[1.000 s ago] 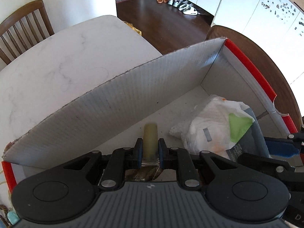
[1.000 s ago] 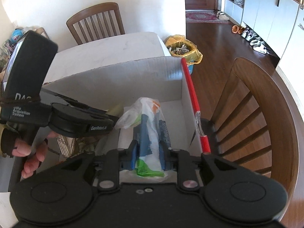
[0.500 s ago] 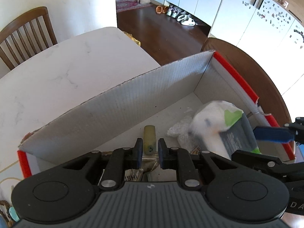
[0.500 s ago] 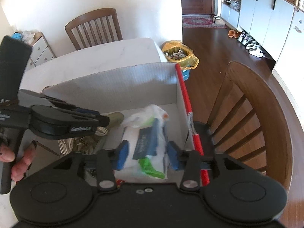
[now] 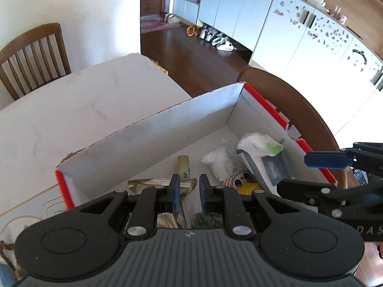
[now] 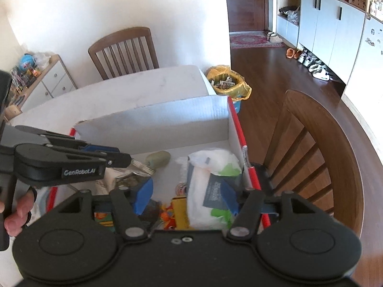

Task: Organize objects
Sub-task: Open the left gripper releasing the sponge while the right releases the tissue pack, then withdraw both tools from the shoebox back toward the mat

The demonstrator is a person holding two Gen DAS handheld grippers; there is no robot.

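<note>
The white plastic pack with a grey-blue label and a green patch (image 6: 210,167) lies on the floor of the white corrugated cardboard box with red edges (image 6: 167,119). It is at the box's right end, close to the red-edged wall. The right gripper (image 6: 189,198) hangs above it. Its jaws have just been opening and now stand spread. The pack is between them, and the pads do not press it.

The left gripper (image 5: 189,192), held in a hand (image 6: 16,212), hovers over the left part of the box. Its blue pads are drawn close together, with only a narrow slit and nothing pinched.

Beyond its tips a pale yellow-green cylinder (image 5: 183,167) lies on the box floor, near the long back wall. A flat foil packet (image 5: 148,184) lies just beside the cylinder. Some crumpled clear plastic (image 5: 219,160) and a small round thing with a drawn face (image 5: 239,178) lie between the cylinder and the pack. A yellow carton (image 6: 179,212) is at the near side.

The box stands on a white marble-pattern table (image 5: 71,110). A wooden slat-back chair (image 6: 124,47) stands at the far side, against a pale wall. A second, curved wooden chair (image 6: 323,155) is just beside the box's right end.

Behind the table corner there is a bin lined with a yellow bag (image 6: 227,83). The dark wooden floor (image 6: 275,71) runs to white cupboards (image 6: 330,24), with shoes (image 6: 313,67) in a row in front of them.
</note>
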